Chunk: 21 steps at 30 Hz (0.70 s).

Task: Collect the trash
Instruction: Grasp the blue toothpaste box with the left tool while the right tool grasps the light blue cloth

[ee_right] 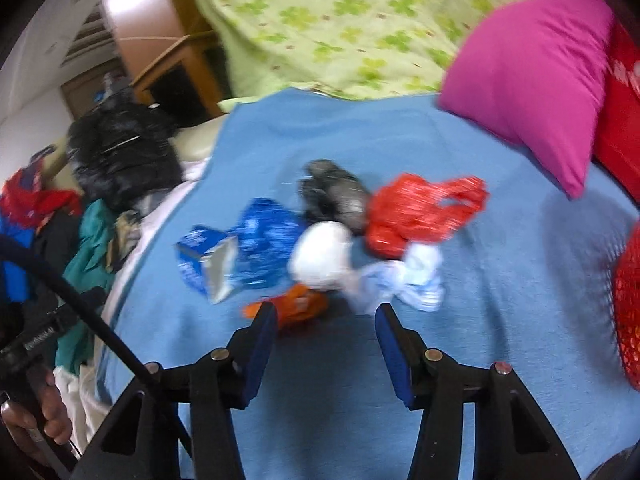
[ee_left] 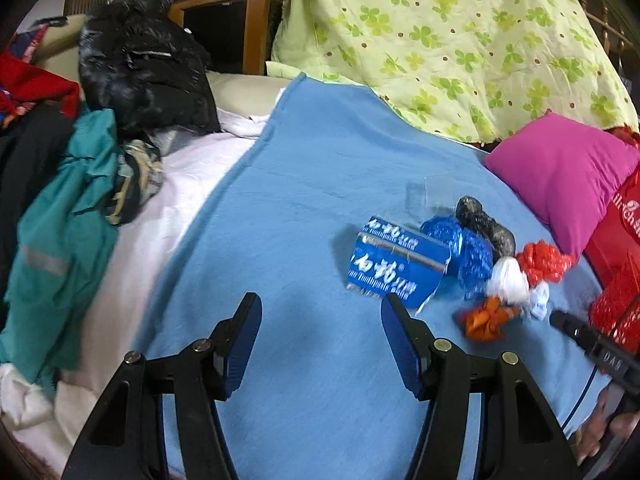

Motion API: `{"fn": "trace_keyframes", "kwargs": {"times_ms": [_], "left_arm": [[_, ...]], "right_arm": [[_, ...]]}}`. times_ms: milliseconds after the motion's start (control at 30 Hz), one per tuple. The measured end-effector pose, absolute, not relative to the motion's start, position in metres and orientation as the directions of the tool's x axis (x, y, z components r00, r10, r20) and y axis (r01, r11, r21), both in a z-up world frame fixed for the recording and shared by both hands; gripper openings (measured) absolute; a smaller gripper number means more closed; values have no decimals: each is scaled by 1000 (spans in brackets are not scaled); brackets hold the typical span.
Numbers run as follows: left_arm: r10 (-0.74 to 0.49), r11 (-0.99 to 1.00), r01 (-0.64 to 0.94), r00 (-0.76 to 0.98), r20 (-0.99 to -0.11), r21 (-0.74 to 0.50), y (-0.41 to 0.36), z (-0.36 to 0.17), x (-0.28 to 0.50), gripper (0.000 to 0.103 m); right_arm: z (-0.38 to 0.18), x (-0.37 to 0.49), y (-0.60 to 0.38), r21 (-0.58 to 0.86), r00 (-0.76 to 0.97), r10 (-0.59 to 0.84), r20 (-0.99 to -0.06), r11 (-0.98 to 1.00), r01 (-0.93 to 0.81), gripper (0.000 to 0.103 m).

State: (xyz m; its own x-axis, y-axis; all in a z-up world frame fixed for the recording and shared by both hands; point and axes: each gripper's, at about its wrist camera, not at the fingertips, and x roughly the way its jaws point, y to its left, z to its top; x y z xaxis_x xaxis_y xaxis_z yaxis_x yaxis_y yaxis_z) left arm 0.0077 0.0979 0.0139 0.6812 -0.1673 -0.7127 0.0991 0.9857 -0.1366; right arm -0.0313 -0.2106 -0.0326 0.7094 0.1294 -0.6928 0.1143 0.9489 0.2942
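Note:
A pile of trash lies on a blue blanket (ee_left: 304, 184): a torn blue carton (ee_left: 394, 266), a blue crumpled bag (ee_left: 464, 248), a dark grey bag (ee_left: 484, 222), a red bag (ee_left: 542, 260), a white wad (ee_left: 508, 280) and an orange wrapper (ee_left: 486, 320). My left gripper (ee_left: 320, 306) is open and empty, just left of the carton. In the right wrist view my right gripper (ee_right: 326, 314) is open and empty, just short of the orange wrapper (ee_right: 296, 304), white wad (ee_right: 322, 256) and pale crumpled paper (ee_right: 416, 276). The red bag (ee_right: 416, 208) lies beyond.
A magenta pillow (ee_left: 560, 172) and a green patterned quilt (ee_left: 440, 40) lie behind the pile. A red mesh bag (ee_right: 628, 308) sits at the right. A black bag (ee_left: 140, 64) and heaped clothes (ee_left: 60, 220) lie at the left.

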Motion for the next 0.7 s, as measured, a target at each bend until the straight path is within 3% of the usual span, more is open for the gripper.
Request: {"fn": "trace_keyframes", "kwargs": {"times_ms": [400, 567, 633, 700], "left_arm": [[-212, 975, 89, 627, -750, -201, 55, 5, 111, 63], [-253, 964, 82, 571, -781, -253, 46, -10, 141, 63], [-286, 954, 85, 547, -787, -287, 45, -18, 145, 63], [-320, 943, 95, 524, -790, -320, 44, -24, 146, 62]], "right_arm": [[-51, -6, -272, 347, 707, 80, -703, 906, 242, 55], [-65, 25, -286, 398, 683, 141, -717, 887, 235, 55], [-71, 34, -287, 422, 681, 162, -715, 876, 235, 52], [-76, 41, -285, 436, 666, 185, -723, 870, 231, 39]]}}
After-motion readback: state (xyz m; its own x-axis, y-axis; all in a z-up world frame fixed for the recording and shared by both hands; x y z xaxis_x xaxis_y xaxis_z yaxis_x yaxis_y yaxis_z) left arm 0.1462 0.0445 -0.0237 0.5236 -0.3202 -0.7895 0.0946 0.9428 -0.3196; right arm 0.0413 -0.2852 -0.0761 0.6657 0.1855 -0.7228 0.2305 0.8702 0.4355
